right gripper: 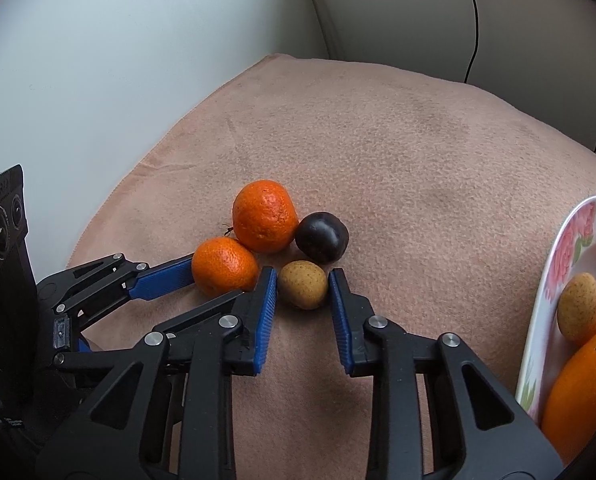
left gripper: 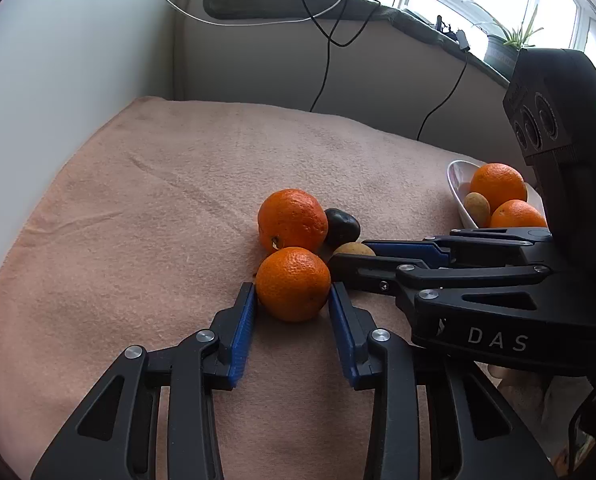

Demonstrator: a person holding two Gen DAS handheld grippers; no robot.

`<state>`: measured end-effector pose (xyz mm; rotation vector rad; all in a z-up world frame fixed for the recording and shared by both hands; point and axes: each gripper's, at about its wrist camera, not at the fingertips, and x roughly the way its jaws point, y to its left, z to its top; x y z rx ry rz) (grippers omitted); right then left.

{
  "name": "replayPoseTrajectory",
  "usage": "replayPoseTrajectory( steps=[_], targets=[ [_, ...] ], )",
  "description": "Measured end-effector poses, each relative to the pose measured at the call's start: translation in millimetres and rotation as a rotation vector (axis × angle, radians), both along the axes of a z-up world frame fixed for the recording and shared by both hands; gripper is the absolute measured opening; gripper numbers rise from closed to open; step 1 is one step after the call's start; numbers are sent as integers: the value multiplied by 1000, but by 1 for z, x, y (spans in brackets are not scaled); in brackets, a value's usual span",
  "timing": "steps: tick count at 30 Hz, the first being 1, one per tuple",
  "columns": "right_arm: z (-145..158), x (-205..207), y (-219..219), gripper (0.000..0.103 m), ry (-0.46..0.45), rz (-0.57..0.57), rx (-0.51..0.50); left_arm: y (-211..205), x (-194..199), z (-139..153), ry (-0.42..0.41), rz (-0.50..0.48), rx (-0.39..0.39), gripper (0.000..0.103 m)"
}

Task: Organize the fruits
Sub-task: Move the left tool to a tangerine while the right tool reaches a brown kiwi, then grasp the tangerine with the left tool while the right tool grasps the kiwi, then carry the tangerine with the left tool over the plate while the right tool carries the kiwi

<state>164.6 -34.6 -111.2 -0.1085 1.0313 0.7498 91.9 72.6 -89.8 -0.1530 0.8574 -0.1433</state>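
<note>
— Left wrist view: what is seen at the centre?

— A near orange (left gripper: pixel 293 283) is framed by the left gripper (left gripper: pixel 293 300); its blue pads (left gripper: pixel 245 320) are spread, one at each side of the fruit, close against the skin. Whether pressure is applied cannot be told. The fruit rests on the pink cloth (left gripper: pixel 138 220).

— And around it?

— At 12 o'clock from that fruit a second orange (left gripper: pixel 292 220) is found, touching it. At 2 o'clock a dark plum (left gripper: pixel 341 226) is tucked behind, and a tan fruit (left gripper: pixel 353 249) is partly hidden by the right gripper (left gripper: pixel 351 254), which reaches in from 3 o'clock.

— How is the right gripper shown in the right wrist view?

— The right gripper (right gripper: pixel 302 286) is held apart, the tan fruit (right gripper: pixel 302 284) bracketed between its pads (right gripper: pixel 268 300); a narrow gap is seen at the right pad. The plum (right gripper: pixel 321 237) lies at 1 o'clock from it, the near orange (right gripper: pixel 224 266) at 9 o'clock, flanked by the left gripper (right gripper: pixel 218 276).

— Where is the dish?

— A white bowl (left gripper: pixel 457 196) is set toward 3 o'clock, well apart from the cluster, with two oranges (left gripper: pixel 497 186) and another tan fruit (left gripper: pixel 477 209) inside. Its floral rim (right gripper: pixel 569 248) is seen at the right edge.

— Beyond that?

— Cables (left gripper: pixel 325 64) hang down the wall, and a potted plant (left gripper: pixel 505 46) stands on the sill.
</note>
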Motion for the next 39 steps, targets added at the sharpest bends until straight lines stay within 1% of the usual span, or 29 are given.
replayPoseTrajectory(
  steps=[7, 17, 24, 30, 39],
  targets=[
    [3, -4, -1, 28, -23, 1, 1, 0, -3, 1, -5, 2, -2, 35],
    [17, -10, -18, 28, -50, -12, 28, -5, -9, 5, -16, 1, -13, 35],
    [33, -16, -39, 28, -66, -31, 66, -12, -16, 15, -36, -7, -21, 35],
    [50, -26, -59, 28, -107, -45, 78, -24, -23, 28, -62, -31, -23, 35],
    [68, -32, -86, 28, -137, -86, 105, -45, -25, 41, -88, -76, -36, 35]
  ],
)
